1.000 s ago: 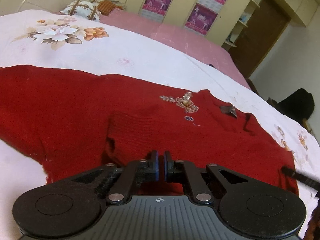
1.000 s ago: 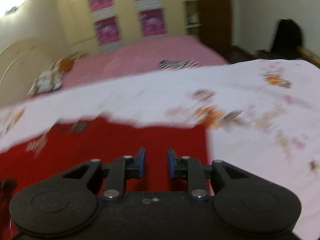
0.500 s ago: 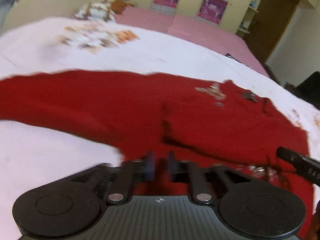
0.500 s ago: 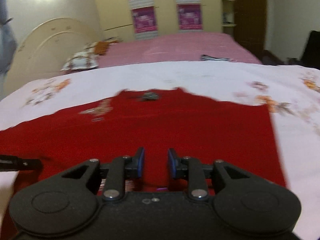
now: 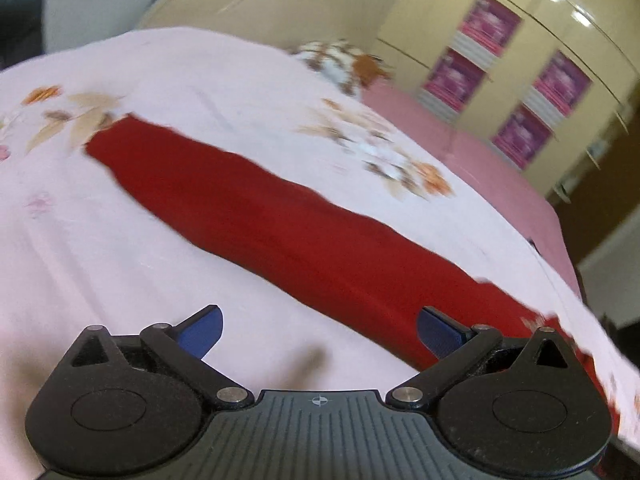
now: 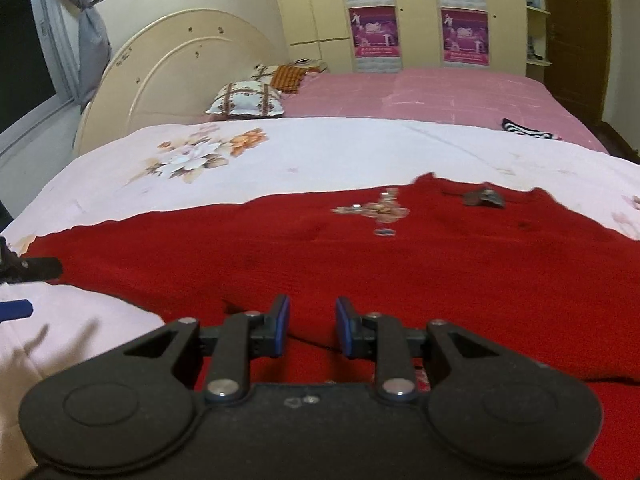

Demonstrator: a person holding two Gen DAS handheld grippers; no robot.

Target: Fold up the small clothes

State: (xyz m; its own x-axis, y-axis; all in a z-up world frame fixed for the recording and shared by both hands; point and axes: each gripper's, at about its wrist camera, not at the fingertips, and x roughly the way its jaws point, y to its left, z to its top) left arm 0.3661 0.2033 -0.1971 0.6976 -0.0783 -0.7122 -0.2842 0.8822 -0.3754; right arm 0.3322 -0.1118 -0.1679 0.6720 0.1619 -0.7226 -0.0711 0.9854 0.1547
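Observation:
A red knitted sweater (image 6: pixel 360 264) lies flat on the flowered sheet (image 6: pixel 320 152), with beaded embroidery (image 6: pixel 376 212) on its chest and a grey tag (image 6: pixel 484 198) at the neck. Its long sleeve (image 5: pixel 280 220) stretches out to the upper left in the left wrist view. My left gripper (image 5: pixel 320 332) hovers over bare sheet just in front of that sleeve; its jaws are opening wide with nothing between them. One of its fingers (image 6: pixel 36 268) shows at the left edge of the right wrist view. My right gripper (image 6: pixel 311 330) hangs over the sweater's lower body, a narrow gap between its pads, pinching nothing.
Behind the sheet lies a pink bedspread (image 6: pixel 440 92) with two pillows (image 6: pixel 246 100) against a cream headboard (image 6: pixel 180 64). A black-and-white striped item (image 6: pixel 528 130) sits at the far right of it. A wardrobe with posters (image 6: pixel 464 28) stands behind, a curtained window to the left.
My left gripper went from shut over the sweater's body to wide open and swung left, off the body to the sheet beside the sleeve. My right gripper moved left over the sweater; its gap is unchanged.

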